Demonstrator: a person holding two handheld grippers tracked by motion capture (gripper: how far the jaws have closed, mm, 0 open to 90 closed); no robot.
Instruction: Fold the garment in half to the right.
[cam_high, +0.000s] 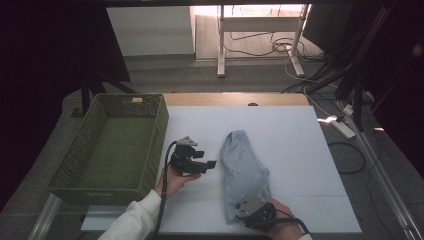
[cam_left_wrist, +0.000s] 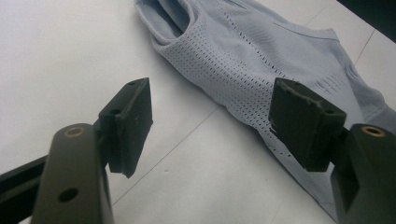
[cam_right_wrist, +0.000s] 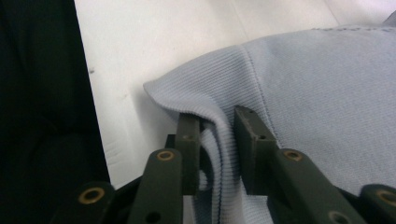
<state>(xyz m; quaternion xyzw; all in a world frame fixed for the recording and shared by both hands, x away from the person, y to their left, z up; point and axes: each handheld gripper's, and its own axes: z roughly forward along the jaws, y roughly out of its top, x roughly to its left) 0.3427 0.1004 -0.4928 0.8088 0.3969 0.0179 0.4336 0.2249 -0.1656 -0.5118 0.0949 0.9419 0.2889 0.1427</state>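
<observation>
Nearest the table's front edge, the right gripper (cam_high: 248, 209) is sitting on the near end of the pale blue garment (cam_high: 243, 167), with the person's hand wrapped around it from below. In the right gripper view the jaws are pinching a fold of the ribbed hem (cam_right_wrist: 212, 140); the cloth is bunching up between the two pads, which are pressing on it from both sides. So this gripper is clamped on the garment.

A little farther in, to the left, the left gripper (cam_high: 209, 164) is hanging above the white table cover (cam_high: 290, 150), held in the person's left hand (cam_high: 172, 181), white sleeve (cam_high: 131, 220) coming in from the bottom edge. Its jaws are pointing toward the garment and standing well apart with nothing between them. The left gripper view is showing bare white surface in the gap, and the perforated mesh panel (cam_left_wrist: 224, 70) of the garment lying just beyond the pads; no contact there.

The garment itself is lying flat in the middle of the cover, stretching lengthwise away from the person, narrower at the far end.

To the left, a green woven basket (cam_high: 160, 130) is resting partly on the table beside the cover, near the left gripper but apart from it.

Farthest off, a white stand's legs (cam_high: 220, 45) and loose cables (cam_high: 280, 47) are lying on the floor beyond the table.
</observation>
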